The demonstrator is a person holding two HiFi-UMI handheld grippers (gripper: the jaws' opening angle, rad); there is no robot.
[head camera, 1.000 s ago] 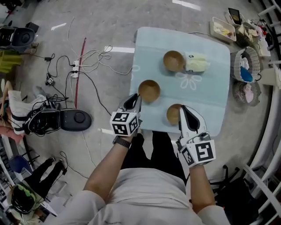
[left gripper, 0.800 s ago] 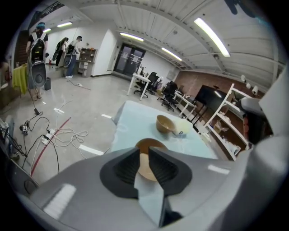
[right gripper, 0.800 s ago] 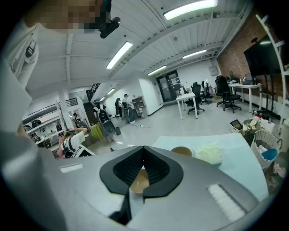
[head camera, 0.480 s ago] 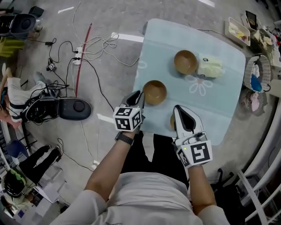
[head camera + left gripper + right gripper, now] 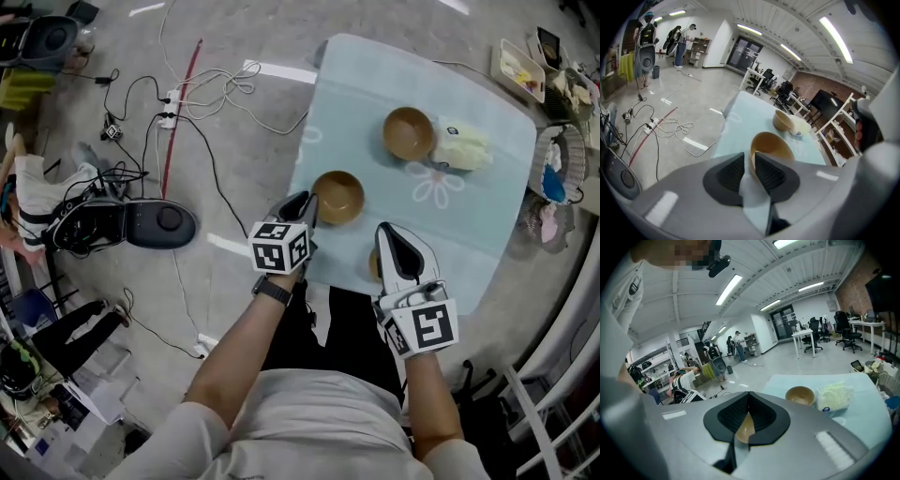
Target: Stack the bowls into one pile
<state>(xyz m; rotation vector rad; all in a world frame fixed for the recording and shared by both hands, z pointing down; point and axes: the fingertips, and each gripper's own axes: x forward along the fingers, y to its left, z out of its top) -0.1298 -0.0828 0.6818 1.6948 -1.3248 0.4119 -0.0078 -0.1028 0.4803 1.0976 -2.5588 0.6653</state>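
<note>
Three wooden bowls stand apart on the light blue tablecloth point(image 5: 469, 234). The far bowl point(image 5: 409, 132) point(image 5: 783, 121) point(image 5: 800, 395) sits beside a pale packet point(image 5: 464, 147). My left gripper point(image 5: 307, 200) point(image 5: 749, 161) is shut on the left rim of the middle bowl point(image 5: 339, 195) point(image 5: 773, 145); its jaws stand one on each side of the rim. My right gripper point(image 5: 385, 230) point(image 5: 748, 401) lies over the near bowl point(image 5: 373, 265) point(image 5: 746, 427) and hides most of it. That bowl's wall shows between the shut jaws.
The near bowl is close to the table's front edge, by the person's legs. Baskets point(image 5: 560, 164) and trays point(image 5: 520, 70) crowd the floor on the right. Cables with a power strip point(image 5: 169, 98) and a black device point(image 5: 141, 225) lie on the left.
The right gripper has slid forward over the near bowl, covering more of it. The left gripper has stayed at the middle bowl's rim. The head view has shifted a little.
</note>
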